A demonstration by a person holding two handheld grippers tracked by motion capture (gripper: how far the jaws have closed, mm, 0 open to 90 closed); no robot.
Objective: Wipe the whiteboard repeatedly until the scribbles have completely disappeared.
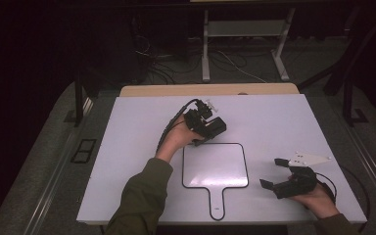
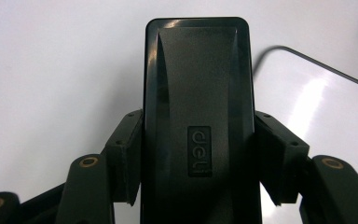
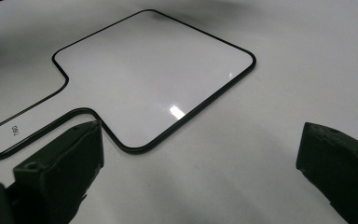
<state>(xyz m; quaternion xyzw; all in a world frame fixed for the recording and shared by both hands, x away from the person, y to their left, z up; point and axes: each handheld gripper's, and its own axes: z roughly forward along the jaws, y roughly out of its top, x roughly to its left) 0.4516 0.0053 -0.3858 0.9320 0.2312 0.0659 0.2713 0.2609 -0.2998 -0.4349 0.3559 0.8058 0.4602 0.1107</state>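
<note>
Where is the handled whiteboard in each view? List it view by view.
High view: the handled whiteboard lies low at centre, handle toward the person.
Left gripper view: one rounded corner at right, behind the black block.
Right gripper view: upper left, handle running to the left edge.
Shared landmark: the white table.

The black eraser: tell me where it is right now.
The black eraser is clamped in the left gripper, at the upper left corner of the handled whiteboard in the high view.

The black eraser (image 2: pixel 198 121) bears an embossed "deli" logo; the whiteboard (image 3: pixel 154 70) handle carries a small "deli" mark.
</note>
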